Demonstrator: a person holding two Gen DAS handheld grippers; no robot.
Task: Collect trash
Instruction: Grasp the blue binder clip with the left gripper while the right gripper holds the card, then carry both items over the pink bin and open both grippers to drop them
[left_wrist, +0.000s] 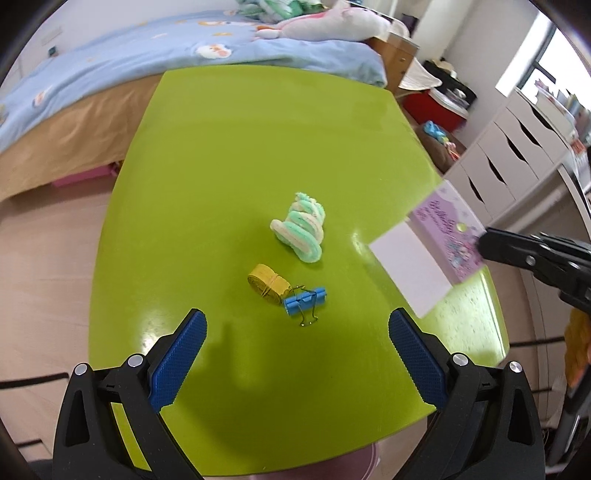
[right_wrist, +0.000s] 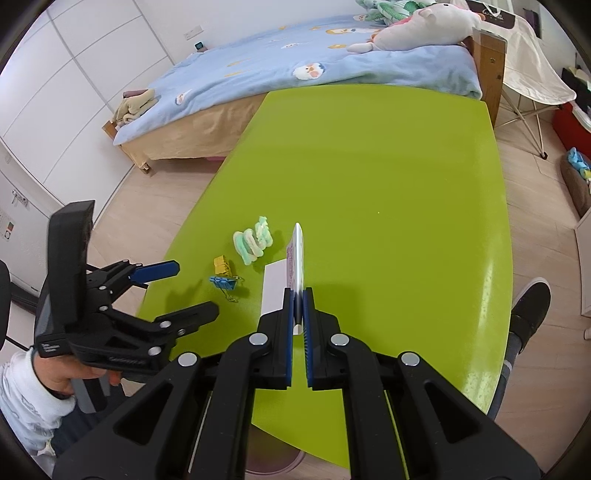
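Observation:
On the green table (left_wrist: 258, 147) lie a green-and-white fuzzy coil (left_wrist: 301, 232), a yellow rolled band (left_wrist: 267, 283) and a blue binder clip (left_wrist: 306, 301). My left gripper (left_wrist: 297, 326) is open and empty, just short of the clip. My right gripper (right_wrist: 298, 295) is shut on a purple card with a white flap (right_wrist: 295, 258), held upright above the table, right of the small items. The card (left_wrist: 448, 230) and right gripper (left_wrist: 480, 242) show at the right of the left wrist view. The left gripper (right_wrist: 184, 291) shows at the left of the right wrist view.
A bed with a blue duvet (right_wrist: 295, 62) and plush toy (right_wrist: 424, 29) stands beyond the table. White drawers (left_wrist: 517, 158) and a red box (left_wrist: 432, 107) are to the right. A pink bin rim (right_wrist: 273, 465) shows under the table's near edge.

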